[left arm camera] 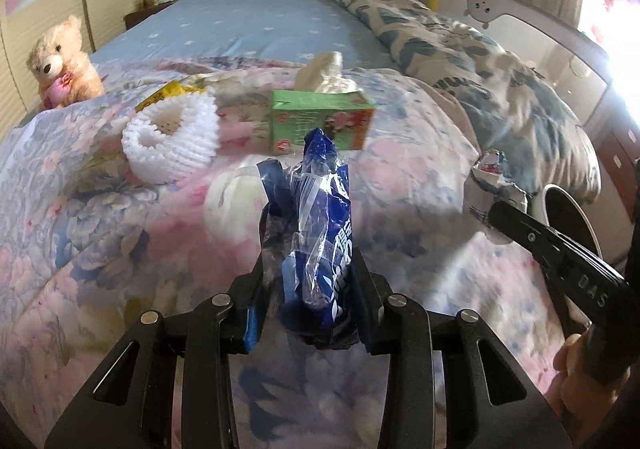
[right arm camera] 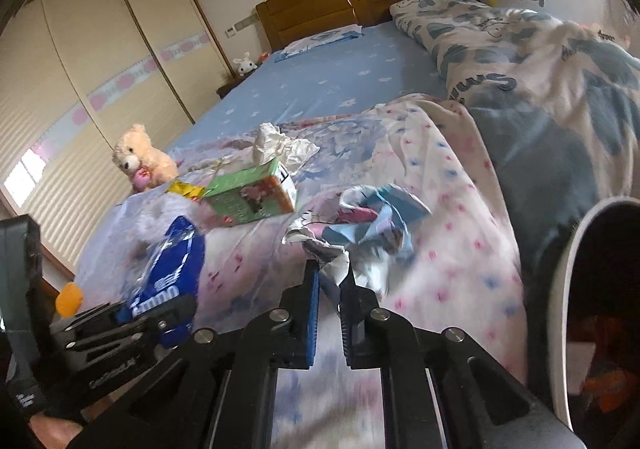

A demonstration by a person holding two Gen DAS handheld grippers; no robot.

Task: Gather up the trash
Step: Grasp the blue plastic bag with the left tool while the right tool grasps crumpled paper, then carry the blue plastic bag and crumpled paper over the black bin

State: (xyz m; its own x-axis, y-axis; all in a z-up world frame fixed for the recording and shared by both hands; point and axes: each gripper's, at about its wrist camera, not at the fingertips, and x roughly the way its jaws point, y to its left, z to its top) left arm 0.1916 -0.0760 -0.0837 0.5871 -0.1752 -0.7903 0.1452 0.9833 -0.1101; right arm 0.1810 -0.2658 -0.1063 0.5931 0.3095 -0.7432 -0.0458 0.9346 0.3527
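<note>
Both grabs made — left gripper (left arm camera: 310, 249) clamps the blue wrapper (left arm camera: 316, 217), right gripper (right arm camera: 330, 281) pinches crumpled paper (right arm camera: 360, 225) — next, probably over to the bin (right arm camera: 576, 289).

Right gripper (left arm camera: 496, 209) body, at 4 o'clock in the left wrist view: white letters "DAS". Blue wrapper (left arm camera: 320, 233) at centre: white print, not legible. Patterned blanket (right arm camera: 520, 61), at 2 o'clock in the right wrist view: large dark letters, unreadable. Green tissue box (right arm camera: 248, 197): print too small.

Trash bin (right arm camera: 576, 289) cut off at right edge, contents dim, blue wrapper (right arm camera: 168, 277) motion-blurred, its lettering unreadable
</note>
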